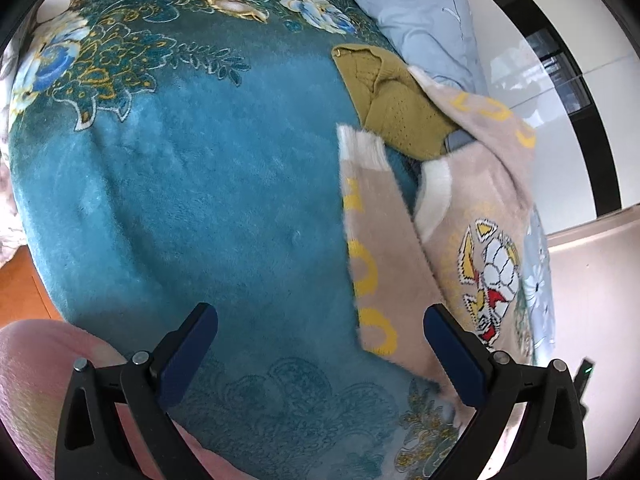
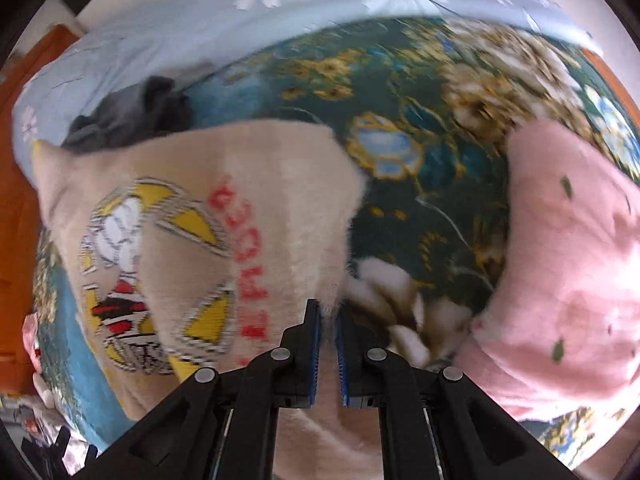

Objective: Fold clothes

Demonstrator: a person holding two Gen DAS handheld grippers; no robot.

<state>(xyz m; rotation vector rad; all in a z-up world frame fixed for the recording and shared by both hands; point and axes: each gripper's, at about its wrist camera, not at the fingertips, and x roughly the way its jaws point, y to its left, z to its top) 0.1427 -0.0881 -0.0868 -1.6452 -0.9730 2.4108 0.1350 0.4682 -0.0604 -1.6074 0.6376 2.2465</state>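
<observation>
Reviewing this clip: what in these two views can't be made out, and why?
- Right wrist view: motion blur smears the red lettering on the beige sweater; unreadable.
- Right wrist view: dark grey garment is blurred and partly behind the sweater; type unclear.
- Left wrist view: olive knit garment is partly covered by the sweater; its full shape is hidden.
- Left wrist view: the sweater's sleeve end passes behind the left gripper finger.

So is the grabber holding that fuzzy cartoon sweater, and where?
Yes. The right gripper is shut on the beige sweater, pinching a fuzzy edge beside the red letters. The left gripper is open and holds nothing.
</observation>
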